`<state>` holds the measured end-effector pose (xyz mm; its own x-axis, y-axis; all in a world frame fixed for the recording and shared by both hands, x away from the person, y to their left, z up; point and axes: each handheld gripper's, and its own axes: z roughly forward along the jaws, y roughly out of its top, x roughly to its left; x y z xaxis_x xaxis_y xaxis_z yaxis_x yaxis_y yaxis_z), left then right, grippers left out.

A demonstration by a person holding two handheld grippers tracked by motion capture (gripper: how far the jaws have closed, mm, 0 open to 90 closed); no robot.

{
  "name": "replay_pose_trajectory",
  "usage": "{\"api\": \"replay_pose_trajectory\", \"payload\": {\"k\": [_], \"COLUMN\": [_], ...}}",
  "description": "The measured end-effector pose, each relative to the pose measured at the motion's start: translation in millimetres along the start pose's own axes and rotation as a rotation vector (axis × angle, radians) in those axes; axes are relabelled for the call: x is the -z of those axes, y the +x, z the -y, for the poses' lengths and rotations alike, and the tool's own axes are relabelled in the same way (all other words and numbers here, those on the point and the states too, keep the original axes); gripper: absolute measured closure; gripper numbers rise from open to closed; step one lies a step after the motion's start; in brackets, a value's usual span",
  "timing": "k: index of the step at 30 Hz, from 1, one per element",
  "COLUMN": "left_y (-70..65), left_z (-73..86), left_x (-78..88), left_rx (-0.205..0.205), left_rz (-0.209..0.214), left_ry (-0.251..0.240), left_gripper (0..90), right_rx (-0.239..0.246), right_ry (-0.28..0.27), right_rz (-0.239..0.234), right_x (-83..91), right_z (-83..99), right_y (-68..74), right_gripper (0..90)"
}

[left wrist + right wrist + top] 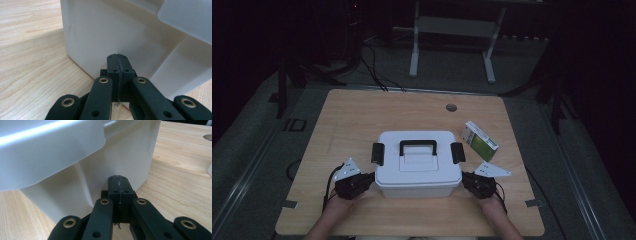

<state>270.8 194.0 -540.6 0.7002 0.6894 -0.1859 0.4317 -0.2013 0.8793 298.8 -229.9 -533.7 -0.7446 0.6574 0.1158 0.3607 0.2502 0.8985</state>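
Note:
A white plastic box (pixel 418 165) with a black handle (pixel 417 146) and a black latch on each side stands in the middle of the wooden table (pixel 357 115). My left gripper (pixel 371 178) sits at its near left corner, jaws shut with nothing between them, tips right at the white wall (pixel 100 37). My right gripper (pixel 465 178) mirrors it at the near right corner, also shut, its tips (pixel 117 178) up against the box wall (pixel 120 157) under the lid's rim. A hand holds each gripper from the table's near edge.
A green and white carton (pixel 480 140) lies on the table just right of the box. A round cable hole (pixel 451 107) is at the far side. Beyond the table the room is dark, with a white stand frame (pixel 452 40) and cables on the floor.

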Motion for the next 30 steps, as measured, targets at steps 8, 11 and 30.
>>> {"api": "replay_pose_trajectory", "payload": {"k": [8,11,30], "left_y": [5.4,9.5,32.9], "left_z": [-1.2,-2.9,-8.8], "left_x": [2.1,6.6,21.0], "left_rx": [0.023,-0.007,-0.030], "left_rz": [-0.028,-0.044,-0.031], "left_ry": [0.015,0.062,0.253], "left_gripper": [83.1,66.9,41.7], "right_rx": [0.006,0.023,0.051], "right_ry": [0.003,-0.014,0.057], "right_rz": [-0.013,0.012,0.011], "right_x": [-1.5,3.4,20.7], "right_z": [-1.6,-2.9,14.4], "right_y": [-1.9,-5.7,-31.0], "right_gripper": [89.5,78.9,13.3]}}
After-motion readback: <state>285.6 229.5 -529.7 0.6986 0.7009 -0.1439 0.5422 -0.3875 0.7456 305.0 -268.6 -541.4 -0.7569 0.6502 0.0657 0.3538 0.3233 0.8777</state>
